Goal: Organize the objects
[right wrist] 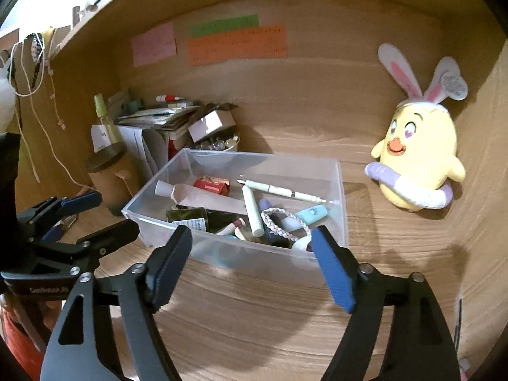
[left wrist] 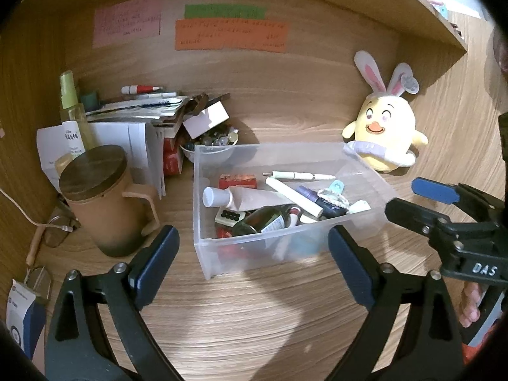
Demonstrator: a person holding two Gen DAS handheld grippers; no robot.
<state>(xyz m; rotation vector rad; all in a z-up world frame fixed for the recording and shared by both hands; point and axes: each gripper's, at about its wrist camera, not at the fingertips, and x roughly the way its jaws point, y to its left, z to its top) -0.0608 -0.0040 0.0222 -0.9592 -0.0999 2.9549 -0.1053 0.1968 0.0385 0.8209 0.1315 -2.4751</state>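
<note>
Bin (left wrist: 285, 158) of clear plastic sits on the desk (left wrist: 254, 317) just ahead of both grippers, packed with small clutter: a white tube (left wrist: 241, 197), a dark bottle (left wrist: 263, 220), pens, a red box (left wrist: 237, 181). What lies at the bottom shows only as coloured blurs through the near wall. Left gripper (left wrist: 254, 260) hovers just short of that wall, jaws spread wide, nothing between them. Right gripper (right wrist: 250, 263) sits off the bin's near right corner, jaws apart too and empty; a braided cord (right wrist: 279, 219) in the bin lies just beyond its fingertips. Well to the right of both, a yellow chick plush (left wrist: 385, 130) with rabbit ears leans on the back panel. Left of the left gripper stands a brown lidded mug (left wrist: 104, 203), and behind it a paper stack (left wrist: 143, 111), partly hidden. Glasses (left wrist: 58, 230) peek out behind the mug, half covered. Writing on the coloured notes (left wrist: 230, 35) is too blurred to read. Bottom right in the left view, a person's fingers (left wrist: 471, 304) are cut off at the frame edge.
</note>
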